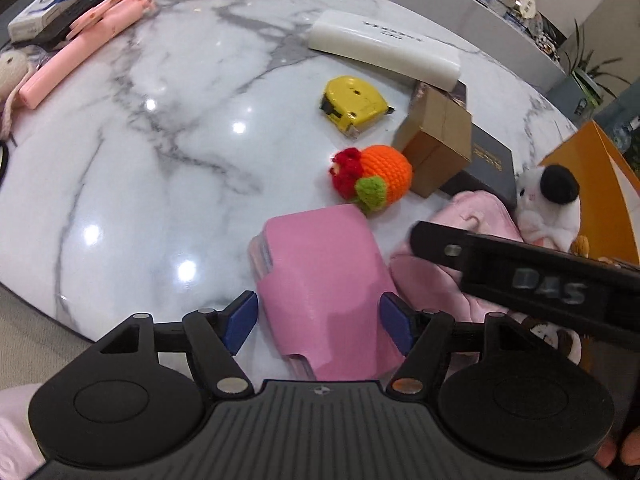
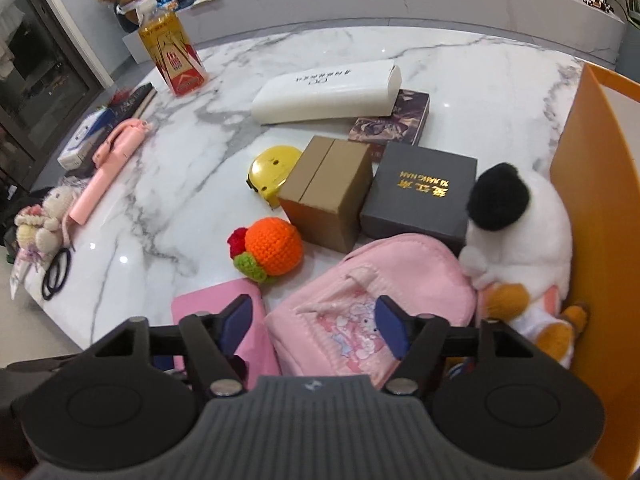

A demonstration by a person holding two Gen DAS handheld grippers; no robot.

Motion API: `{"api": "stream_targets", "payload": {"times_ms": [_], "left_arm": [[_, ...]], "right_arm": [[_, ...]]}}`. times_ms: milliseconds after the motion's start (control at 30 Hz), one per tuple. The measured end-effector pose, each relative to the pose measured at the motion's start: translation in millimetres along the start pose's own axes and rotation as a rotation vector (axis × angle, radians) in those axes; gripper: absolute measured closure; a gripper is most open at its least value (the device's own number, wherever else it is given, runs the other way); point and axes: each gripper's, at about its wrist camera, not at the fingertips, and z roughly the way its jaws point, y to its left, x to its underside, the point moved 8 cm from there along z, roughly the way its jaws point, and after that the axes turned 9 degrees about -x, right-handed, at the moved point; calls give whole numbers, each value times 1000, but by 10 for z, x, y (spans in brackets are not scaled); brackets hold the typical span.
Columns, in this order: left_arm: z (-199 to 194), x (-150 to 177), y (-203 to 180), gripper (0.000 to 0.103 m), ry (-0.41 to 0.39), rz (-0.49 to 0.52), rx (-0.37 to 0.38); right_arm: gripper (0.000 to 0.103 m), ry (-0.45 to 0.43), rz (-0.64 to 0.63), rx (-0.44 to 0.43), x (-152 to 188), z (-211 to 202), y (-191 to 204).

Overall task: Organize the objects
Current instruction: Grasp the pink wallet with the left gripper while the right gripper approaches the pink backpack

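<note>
- The left gripper (image 1: 319, 322) has its jaws apart around the pink case (image 1: 320, 276), near the table's (image 1: 160, 140) front edge.
- The right gripper (image 2: 312, 326) has its jaws apart over the pink bag (image 2: 380, 292), beside the case.

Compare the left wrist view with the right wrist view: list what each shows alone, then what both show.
Left wrist only: the right gripper's black body seen from outside, over the pink pouch.
Right wrist only: black hair ties, the patterned dark box, the counter's plants.
Both: pink case, crochet orange, yellow tape measure, cardboard box, white case, plush toy.
</note>
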Motion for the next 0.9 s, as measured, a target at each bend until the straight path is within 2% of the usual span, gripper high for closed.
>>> {"api": "stream_targets", "payload": {"times_ms": [67, 100, 167, 233, 333, 433, 467, 500, 633, 767, 900], "left_arm": [[-8, 4, -12, 25, -7, 4, -9], [-4, -3, -13, 28, -12, 6, -11], [-29, -11, 0, 34, -27, 9, -14], [-81, -35, -5, 48, -57, 26, -22], [-170, -67, -33, 61, -96, 57, -38], [-301, -119, -53, 74, -144, 60, -14], [-349, -134, -59, 76, -156, 63, -4], [-397, -145, -65, 79, -169, 68, 0], [-581, -131, -73, 86, -211, 111, -21], [-745, -39, -51, 89, -221, 152, -31], [-791, 53, 7, 89, -220, 206, -87]], "right_arm": [[36, 4, -20, 22, 24, 40, 24], [46, 1, -24, 35, 37, 38, 21], [52, -5, -27, 33, 44, 31, 17], [67, 0, -19, 1, 48, 10, 23], [73, -5, -21, -16, 63, -35, 44], [78, -30, -8, -46, 59, -127, 64], [83, -38, -4, -65, 52, -171, 84], [100, -50, -5, -72, 40, -227, 105], [103, -79, 12, -183, 26, -442, 215], [103, -98, 18, -264, 59, -651, 340], [103, -82, 15, -271, 153, -712, 371]]}}
